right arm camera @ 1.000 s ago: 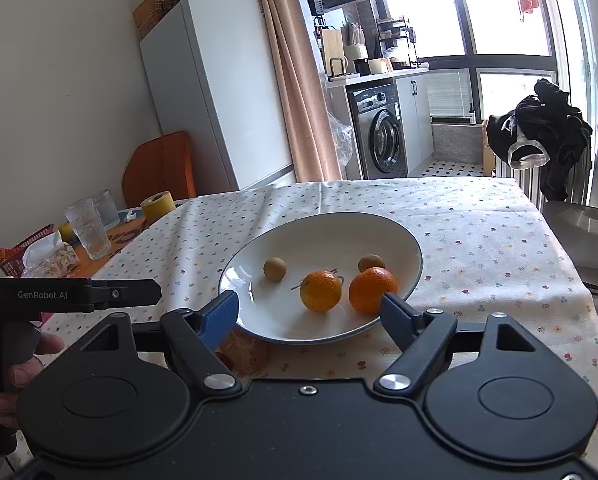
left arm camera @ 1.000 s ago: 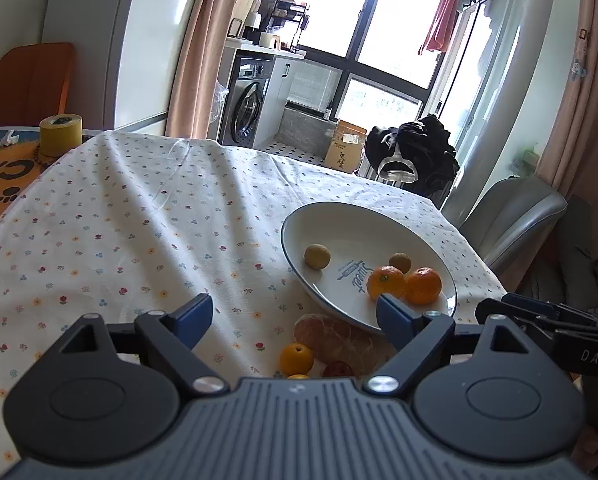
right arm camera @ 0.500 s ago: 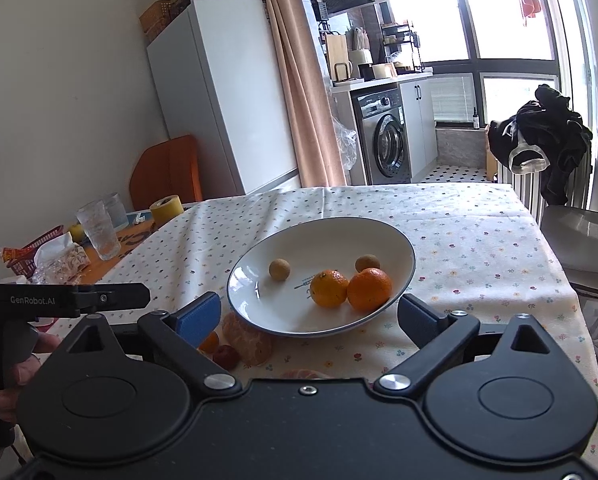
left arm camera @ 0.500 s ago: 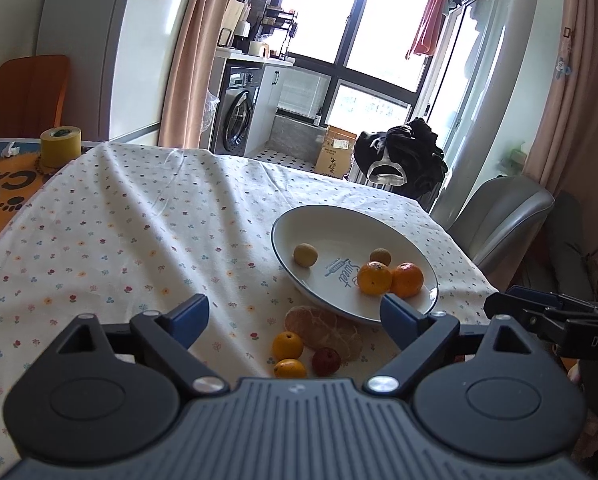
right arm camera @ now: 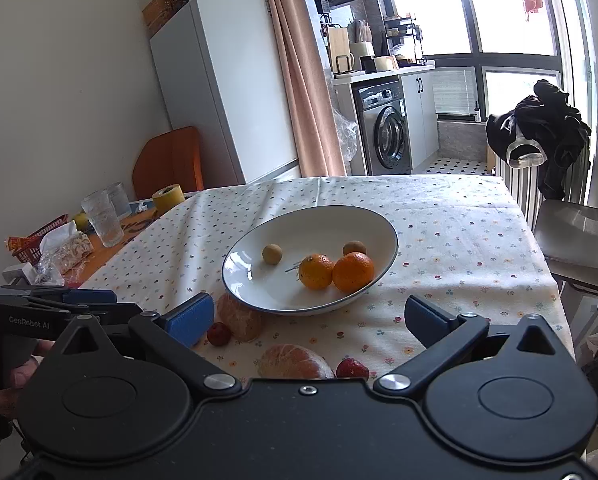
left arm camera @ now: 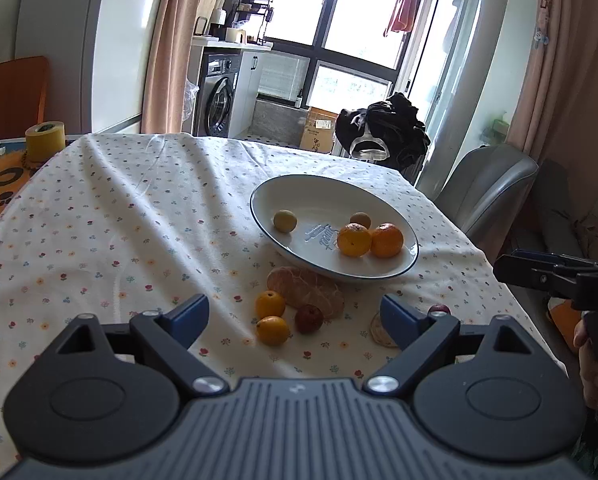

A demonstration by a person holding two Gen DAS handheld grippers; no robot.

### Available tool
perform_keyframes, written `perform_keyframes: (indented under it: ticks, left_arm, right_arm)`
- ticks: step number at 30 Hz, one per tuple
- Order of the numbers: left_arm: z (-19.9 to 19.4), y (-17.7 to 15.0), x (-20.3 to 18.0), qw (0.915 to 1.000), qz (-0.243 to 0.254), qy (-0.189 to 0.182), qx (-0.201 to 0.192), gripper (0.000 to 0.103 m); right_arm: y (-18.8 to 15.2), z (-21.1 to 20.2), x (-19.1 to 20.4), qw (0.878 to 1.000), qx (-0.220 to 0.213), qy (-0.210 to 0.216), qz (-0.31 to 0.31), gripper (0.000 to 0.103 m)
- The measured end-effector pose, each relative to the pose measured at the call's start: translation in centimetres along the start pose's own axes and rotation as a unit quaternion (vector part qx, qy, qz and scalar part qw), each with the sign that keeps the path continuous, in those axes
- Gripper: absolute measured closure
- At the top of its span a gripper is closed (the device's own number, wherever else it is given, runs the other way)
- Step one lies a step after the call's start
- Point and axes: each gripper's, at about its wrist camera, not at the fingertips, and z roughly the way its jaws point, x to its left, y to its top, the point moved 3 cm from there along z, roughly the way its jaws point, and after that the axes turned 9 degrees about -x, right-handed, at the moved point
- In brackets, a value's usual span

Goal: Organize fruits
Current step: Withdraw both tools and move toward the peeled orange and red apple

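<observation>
Both grippers have pulled back from the plate (left arm camera: pixel 413 258), so more loose fruit shows now. Left gripper (left arm camera: pixel 295 320) and right gripper (right arm camera: pixel 307 318) hang spread wide, empty. Two oranges (right arm camera: pixel 335 271) sit plated; small oranges (left arm camera: pixel 271 314) wait on the tablecloth (left arm camera: pixel 119 220), so plenty's left

Open right tongs (right arm camera: pixel 306 318) hover before the plate (right arm camera: pixel 363 216) holding oranges (right arm camera: pixel 335 271).

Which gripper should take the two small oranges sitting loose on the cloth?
Left, probably. The left gripper is open with the two small oranges lying on the tablecloth right between its fingers, near the plate. In the right wrist view the right gripper is open, but those oranges are hidden.
</observation>
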Motion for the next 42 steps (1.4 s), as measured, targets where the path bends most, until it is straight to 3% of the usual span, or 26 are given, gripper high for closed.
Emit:
perform_keyframes:
  ticks: [27, 38, 42]
  left_arm:
    - [1.9, -2.2, -2.6, 0.9981, 0.041, -0.023, 0.041, 0.012]
    - [3.1, -2.7, -3.3, 0.9975, 0.052, -0.023, 0.042, 0.015]
    - [3.6, -2.7, -3.4, 0.9974, 0.053, -0.024, 0.041, 0.022]
  right_arm:
    - [-3.7, -1.5, -1.5, 0.998, 0.051, 0.004, -0.019, 0.003]
    - [-4.8, -0.9, -2.5, 0.998, 0.064, 0.01, -0.002, 0.021]
    - [-5.3, -0.3, -3.1, 0.997, 0.071, 0.01, 0.012, 0.032]
